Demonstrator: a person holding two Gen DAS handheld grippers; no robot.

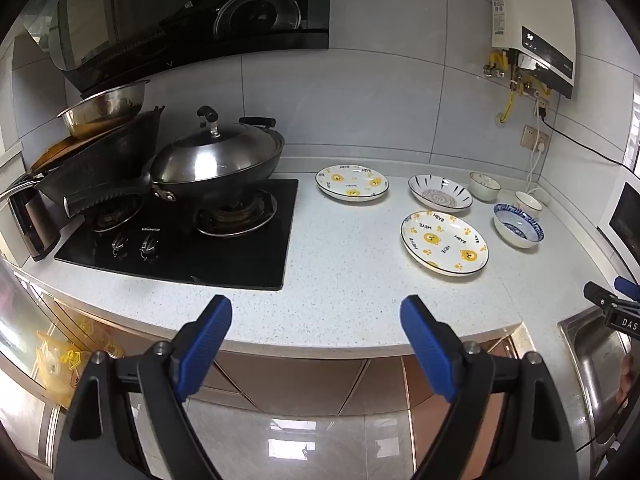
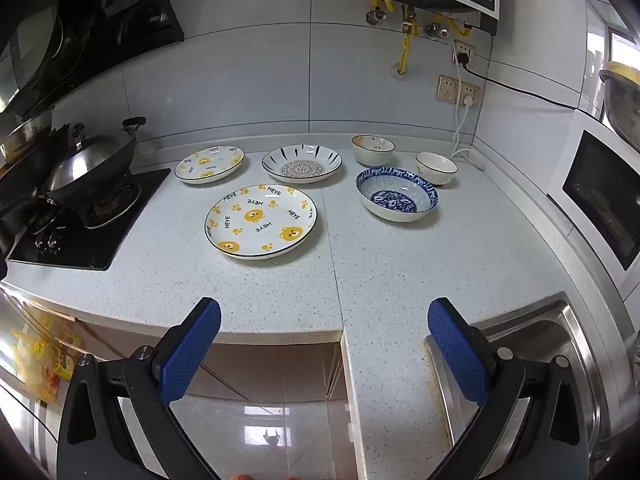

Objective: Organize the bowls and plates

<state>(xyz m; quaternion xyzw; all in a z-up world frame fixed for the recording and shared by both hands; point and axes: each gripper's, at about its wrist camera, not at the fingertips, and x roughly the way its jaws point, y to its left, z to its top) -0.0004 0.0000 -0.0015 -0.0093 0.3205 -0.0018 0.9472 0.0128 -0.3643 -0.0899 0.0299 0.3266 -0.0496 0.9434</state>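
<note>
speckled countertop, three plates, three bowls

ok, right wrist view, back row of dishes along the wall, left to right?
Small bear plate → plate with the mandala centre → pale bowl → white bowl. The big bear plate and blue patterned bowl sit in front of that row.

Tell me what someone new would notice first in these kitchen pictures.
The large white plate printed with yellow bears lies nearest on the speckled grey countertop, with the blue-patterned porcelain bowl to its right. At the far left, a black lidded wok sits on the stove.
</note>
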